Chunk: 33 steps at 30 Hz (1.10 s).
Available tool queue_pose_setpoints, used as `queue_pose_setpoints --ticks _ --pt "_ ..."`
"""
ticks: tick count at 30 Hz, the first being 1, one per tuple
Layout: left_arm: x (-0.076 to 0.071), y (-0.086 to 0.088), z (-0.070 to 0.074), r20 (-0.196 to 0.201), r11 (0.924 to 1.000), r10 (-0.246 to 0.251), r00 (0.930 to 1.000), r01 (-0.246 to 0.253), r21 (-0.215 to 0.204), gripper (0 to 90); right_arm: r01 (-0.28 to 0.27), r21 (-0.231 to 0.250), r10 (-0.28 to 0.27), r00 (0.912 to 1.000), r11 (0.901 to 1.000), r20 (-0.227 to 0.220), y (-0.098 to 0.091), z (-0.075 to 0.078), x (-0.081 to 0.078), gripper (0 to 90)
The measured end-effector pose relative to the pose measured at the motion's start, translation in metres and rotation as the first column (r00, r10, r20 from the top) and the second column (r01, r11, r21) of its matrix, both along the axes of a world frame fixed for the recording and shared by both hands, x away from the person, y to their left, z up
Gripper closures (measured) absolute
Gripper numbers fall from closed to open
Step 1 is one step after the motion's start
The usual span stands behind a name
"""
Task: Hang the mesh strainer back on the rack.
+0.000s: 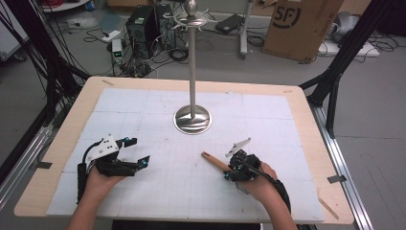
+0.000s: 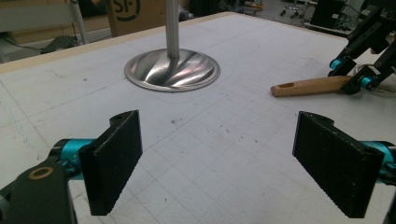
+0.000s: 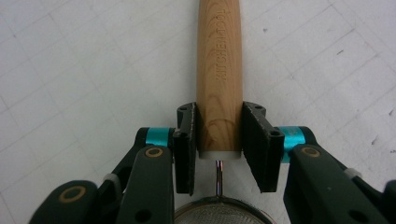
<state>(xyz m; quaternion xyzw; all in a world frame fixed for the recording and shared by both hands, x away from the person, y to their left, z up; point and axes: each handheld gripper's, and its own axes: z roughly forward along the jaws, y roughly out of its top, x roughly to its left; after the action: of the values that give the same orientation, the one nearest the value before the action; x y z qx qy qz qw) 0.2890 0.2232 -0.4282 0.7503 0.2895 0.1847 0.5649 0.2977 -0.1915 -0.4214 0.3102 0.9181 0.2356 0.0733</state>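
Strainer handle (image 3: 218, 70) sits pinched in the right gripper (image 3: 218, 144); squeeze squarely near the mesh before lifting toward the stand (image 1: 192, 72).

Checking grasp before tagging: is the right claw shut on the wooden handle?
Shut: right claw pads press both sides of the wooden handle.

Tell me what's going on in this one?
A person works at a table with tongs in each hand. The right tongs are closed around the wooden handle of a small mesh strainer, near the end where the handle meets the wire; the strainer lies flat on the white gridded mat. The left tongs hover open over the mat with nothing between them. A metal stand with hooks waits upright at the middle of the table.
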Motion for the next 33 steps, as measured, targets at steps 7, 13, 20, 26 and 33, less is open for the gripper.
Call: queue_pose_setpoints --ticks 7,13,20,26,33 --pt "0.0001 -0.0003 -0.0001 0.001 1.0000 -0.001 1.0000 0.001 0.003 16.3 -0.007 -0.007 0.007 1.0000 0.9999 0.004 0.0005 0.0002 -0.0008 67.8" --pt "0.0000 0.0000 -0.0001 0.000 1.0000 0.002 1.0000 -0.002 0.002 16.4 -0.012 -0.010 0.012 0.9998 0.9999 0.017 0.0010 0.0002 -0.0019 68.0" --pt "0.0002 0.0013 0.0001 0.000 1.0000 0.005 1.0000 -0.005 0.004 16.4 -0.019 0.003 0.019 0.9989 0.9998 0.042 -0.0004 0.0008 -0.0024 68.0" --pt "0.0002 0.0013 0.0002 0.001 1.0000 0.004 1.0000 -0.004 0.003 16.4 -0.027 0.030 0.025 0.9979 0.9992 0.060 -0.0008 0.0037 -0.0038 68.0" --pt "0.0000 0.0014 0.0005 0.001 1.0000 0.004 1.0000 -0.004 0.003 16.4 -0.028 0.065 0.023 0.9964 0.9975 0.082 -0.0032 0.0072 -0.0054 68.0"
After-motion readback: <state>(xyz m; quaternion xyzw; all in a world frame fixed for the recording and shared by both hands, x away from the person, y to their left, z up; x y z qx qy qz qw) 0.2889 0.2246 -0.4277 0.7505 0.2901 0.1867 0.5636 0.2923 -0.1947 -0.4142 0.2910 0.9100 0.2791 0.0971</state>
